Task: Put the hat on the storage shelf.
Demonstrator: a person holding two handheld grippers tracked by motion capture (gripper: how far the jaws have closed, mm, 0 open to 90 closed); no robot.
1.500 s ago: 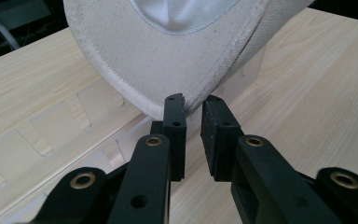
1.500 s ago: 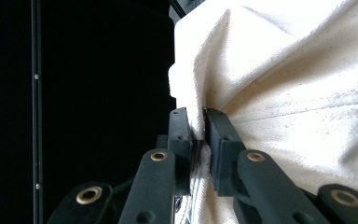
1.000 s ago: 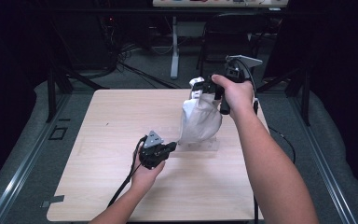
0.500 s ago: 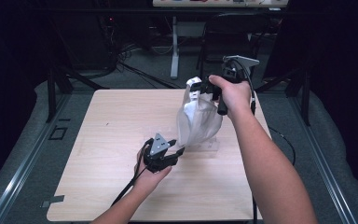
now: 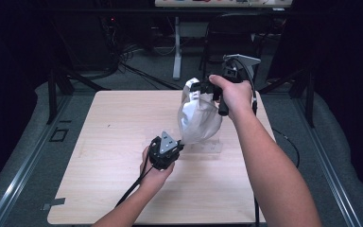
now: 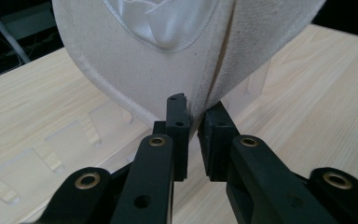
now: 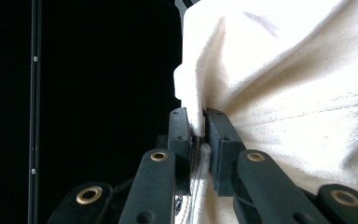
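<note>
Cloth bag: off-white fabric pouch, hanging above the wooden table toward its 2 o'clock quarter, its lower end just over a clear plastic sheet lying flat on the board.

Right gripper: mine, held high at the bag's 12 o'clock. Jaws nearly closed, clamped on a fold of the bag's top edge. In the right gripper view the cloth is pinched between the two black pads, bunched and creased to the 3 o'clock side, with darkness at 9 o'clock.

Left gripper: mine, low at the bag's 7 o'clock, close over the table. Its jaws have just been closing, and now stand almost together on the bag's bottom seam. In the left gripper view the gripper has a thin ridge of cloth between the pads, the bag bulging above it.

View differences: the left gripper view shows a clear window in the bag with white folded material behind it, and cut-out slots in the plastic sheet; the high view gives both of my forearms, the grey plate on each gripper, and trailing cables.
</note>
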